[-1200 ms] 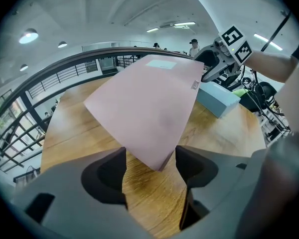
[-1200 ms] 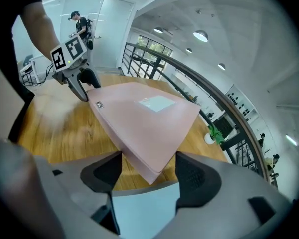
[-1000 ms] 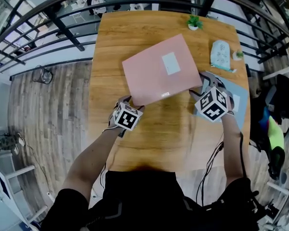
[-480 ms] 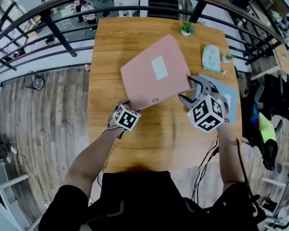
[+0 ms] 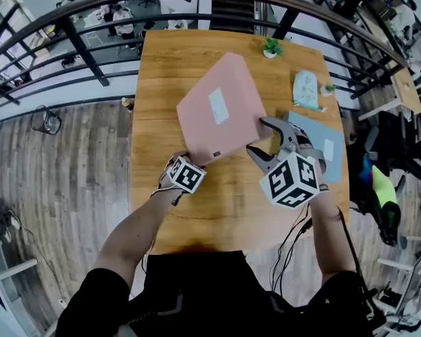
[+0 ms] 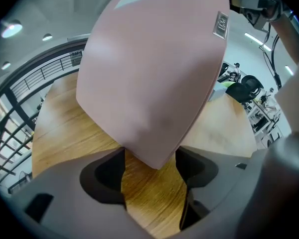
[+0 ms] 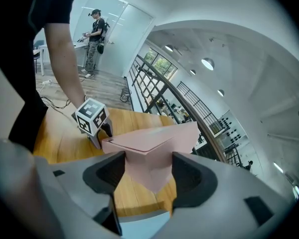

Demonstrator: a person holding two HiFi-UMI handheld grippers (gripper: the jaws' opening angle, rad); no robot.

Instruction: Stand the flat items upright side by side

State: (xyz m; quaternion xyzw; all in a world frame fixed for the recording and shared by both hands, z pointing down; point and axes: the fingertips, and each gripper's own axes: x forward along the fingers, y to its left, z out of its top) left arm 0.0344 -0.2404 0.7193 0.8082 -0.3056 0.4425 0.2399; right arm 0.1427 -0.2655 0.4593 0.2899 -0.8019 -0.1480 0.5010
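Observation:
A large flat pink box [image 5: 217,111] hangs tilted above the wooden table [image 5: 161,69], its far side raised. My left gripper [image 5: 186,159] is shut on its near left corner, which fills the gap between the jaws in the left gripper view [image 6: 149,158]. My right gripper [image 5: 262,139] straddles the box's near right corner. Its jaws are closing, and in the right gripper view [image 7: 148,168] the pink corner [image 7: 152,156] touches both of them. A flat blue item [image 5: 324,140] lies on the table beside the right gripper.
A pale patterned pouch [image 5: 305,88] lies at the table's far right, next to a tiny plant [image 5: 328,87]. A small potted plant [image 5: 270,47] stands at the far edge. Black railings [image 5: 91,55] run beyond the table, with wooden floor to the left.
The pink box has tipped up from nearly flat and turned counter-clockwise. My right gripper has moved left and nearer with its corner; the left gripper has stayed about where it was.

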